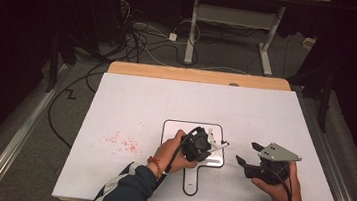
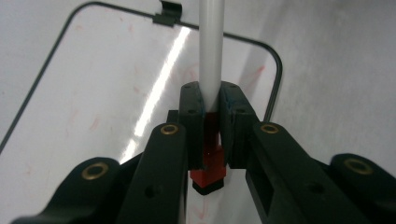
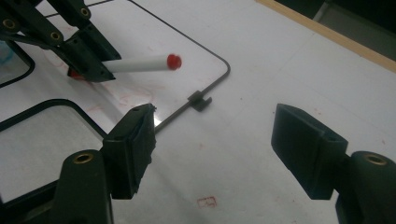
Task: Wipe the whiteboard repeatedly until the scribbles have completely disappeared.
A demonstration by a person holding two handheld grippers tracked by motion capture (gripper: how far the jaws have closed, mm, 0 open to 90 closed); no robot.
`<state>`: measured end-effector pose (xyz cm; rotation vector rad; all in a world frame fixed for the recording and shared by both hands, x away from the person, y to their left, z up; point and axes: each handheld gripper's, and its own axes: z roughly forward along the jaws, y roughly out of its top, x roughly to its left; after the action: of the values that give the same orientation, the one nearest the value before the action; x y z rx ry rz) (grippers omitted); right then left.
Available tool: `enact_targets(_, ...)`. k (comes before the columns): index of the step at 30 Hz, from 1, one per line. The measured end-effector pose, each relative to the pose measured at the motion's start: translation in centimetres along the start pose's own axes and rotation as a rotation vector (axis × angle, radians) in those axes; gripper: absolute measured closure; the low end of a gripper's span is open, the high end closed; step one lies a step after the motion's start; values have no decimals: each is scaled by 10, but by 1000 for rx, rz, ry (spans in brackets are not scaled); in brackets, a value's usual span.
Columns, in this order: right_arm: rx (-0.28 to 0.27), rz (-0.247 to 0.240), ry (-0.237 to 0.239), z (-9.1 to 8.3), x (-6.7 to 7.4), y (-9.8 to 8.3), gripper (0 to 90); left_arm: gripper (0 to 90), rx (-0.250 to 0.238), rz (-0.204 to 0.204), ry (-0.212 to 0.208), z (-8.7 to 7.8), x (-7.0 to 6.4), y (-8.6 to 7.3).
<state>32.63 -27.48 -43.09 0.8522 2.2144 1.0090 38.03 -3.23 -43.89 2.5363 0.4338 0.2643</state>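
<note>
Your left gripper is clamped on the white marker over the small whiteboard, whose black rim runs just ahead, while your right gripper, jaws apart with nothing between them, has bare table ahead and sees the marker's red end.

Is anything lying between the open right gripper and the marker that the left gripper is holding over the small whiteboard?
Nothing visible does. The right gripper is open, with bare table ahead of it. The marker is clamped in the left gripper above the whiteboard; the gap between them is free.
</note>
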Motion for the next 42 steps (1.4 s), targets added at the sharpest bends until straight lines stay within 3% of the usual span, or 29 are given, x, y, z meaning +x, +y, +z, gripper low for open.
enact_targets(5, -4, 8, 12, -1, -1, -2, 314, 789, -108, -43, -30, -12, 6, -5)
enact_targets(7, -22, 19, 50, 0, 2, -1, 317, 789, -162, -62, -48, -16, 8, -9)
enact_targets(12, -79, 56, 161, 5, 6, 10, 355, 789, -230, -45, -18, -22, 4, -15)
enact_targets(15, -117, 106, 226, 9, 6, 17, 356, 789, -279, -46, -9, -25, 3, -20)
enact_targets(22, -175, 163, 293, 16, 1, 31, 364, 789, -369, -47, 1, -23, -1, -25)
enact_targets(27, -193, 175, 303, 22, 0, 39, 454, 788, -390, -46, -9, -20, -3, -24)
enact_targets(29, -189, 183, 327, 26, 1, 41, 509, 788, -388, -42, -6, -18, -4, -24)
enact_targets(35, -168, 152, 338, 35, 8, 45, 727, 788, -387, -49, -15, -14, -7, -25)
enact_targets(40, -164, 154, 374, 41, 13, 49, 803, 786, -376, -52, 10, -13, -6, -27)
enact_targets(42, -155, 148, 372, 43, 16, 52, 810, 779, -374, -72, 23, -13, -5, -28)
